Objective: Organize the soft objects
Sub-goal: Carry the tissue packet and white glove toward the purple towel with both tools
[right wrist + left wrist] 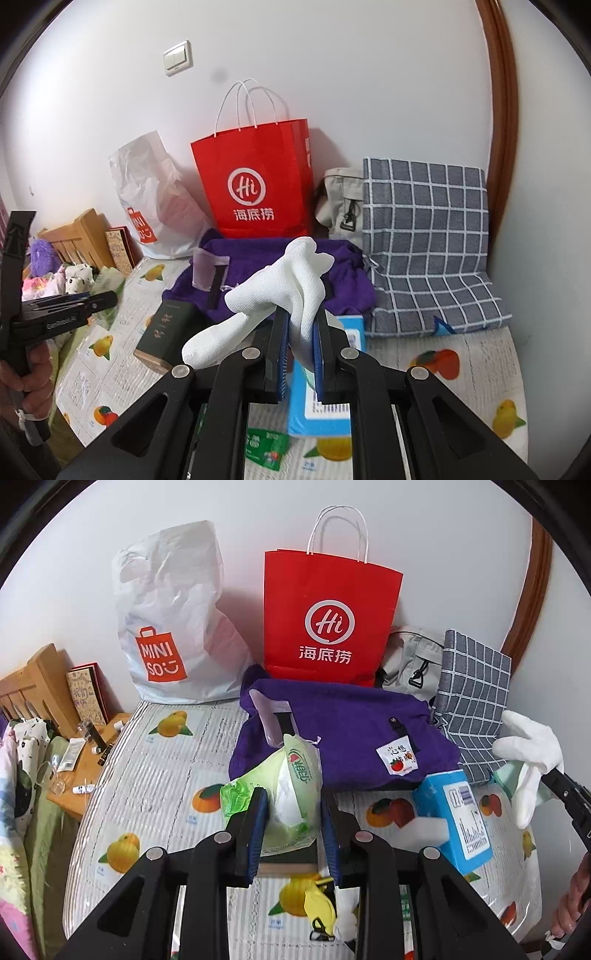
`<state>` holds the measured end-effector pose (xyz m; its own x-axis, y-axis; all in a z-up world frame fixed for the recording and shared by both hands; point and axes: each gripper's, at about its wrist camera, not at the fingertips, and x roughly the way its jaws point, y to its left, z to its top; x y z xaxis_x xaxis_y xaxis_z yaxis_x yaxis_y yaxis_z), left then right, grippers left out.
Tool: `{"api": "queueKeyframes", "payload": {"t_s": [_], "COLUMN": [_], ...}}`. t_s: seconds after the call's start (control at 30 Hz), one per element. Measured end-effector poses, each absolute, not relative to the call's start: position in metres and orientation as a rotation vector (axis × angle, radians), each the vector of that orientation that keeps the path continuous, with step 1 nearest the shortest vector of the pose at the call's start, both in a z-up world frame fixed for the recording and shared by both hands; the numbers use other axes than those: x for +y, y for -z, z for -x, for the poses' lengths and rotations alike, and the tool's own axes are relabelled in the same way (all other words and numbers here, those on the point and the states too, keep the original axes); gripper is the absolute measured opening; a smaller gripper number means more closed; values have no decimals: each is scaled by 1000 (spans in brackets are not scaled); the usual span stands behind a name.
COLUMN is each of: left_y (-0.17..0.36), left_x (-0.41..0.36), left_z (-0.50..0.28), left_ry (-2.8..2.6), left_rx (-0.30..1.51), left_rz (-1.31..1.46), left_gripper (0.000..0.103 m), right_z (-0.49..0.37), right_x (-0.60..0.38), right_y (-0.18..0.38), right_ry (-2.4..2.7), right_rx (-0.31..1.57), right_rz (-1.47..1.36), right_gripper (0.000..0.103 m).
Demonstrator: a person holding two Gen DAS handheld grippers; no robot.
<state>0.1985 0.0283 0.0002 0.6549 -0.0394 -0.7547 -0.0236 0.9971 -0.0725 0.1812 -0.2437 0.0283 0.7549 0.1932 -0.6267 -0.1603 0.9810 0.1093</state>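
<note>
The left gripper is closed on a green tissue pack, its pads pressing the soft wrapper from both sides, and holds it above the fruit-print mattress cover in front of the purple cloth bag. The right gripper is nearly shut, pinching a white glove by a thin fold, with the fingers of the glove drooping to the left.

The glove looks like the likelier loss: little fabric sits between the pads, and a quick swing could let it slide out onto the blue box below. The tissue pack could squirm free too, since its slick film bulges beyond the pads. Both loads may snag on the purple bag's strap if carried low toward the red paper bag.

Both grippers point forward and downward at the bags along the wall, side by side; a hand grips the left handle.
</note>
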Motion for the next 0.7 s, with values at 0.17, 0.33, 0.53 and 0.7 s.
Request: {"api": "queueKeyframes", "payload": {"t_s": [0.17, 0.33, 0.53, 0.7], "left_y": [-2, 1, 8, 12], "left_x": [25, 22, 13, 6], "left_z": [-217, -235, -257, -273], "left_ry": [6, 6, 9, 18], "left_rx": [861, 865, 877, 886], "left_rz": [70, 61, 45, 23], "left_gripper": [27, 27, 27, 27], "right_z": [-203, -225, -245, -263], "right_x": [-243, -239, -235, -235], "right_y": [-27, -22, -15, -9], "right_ry": [-184, -192, -206, -212], "right_rx": [690, 700, 705, 716], "right_rz": [-51, -43, -35, -44], "right_gripper": [12, 12, 12, 12]}}
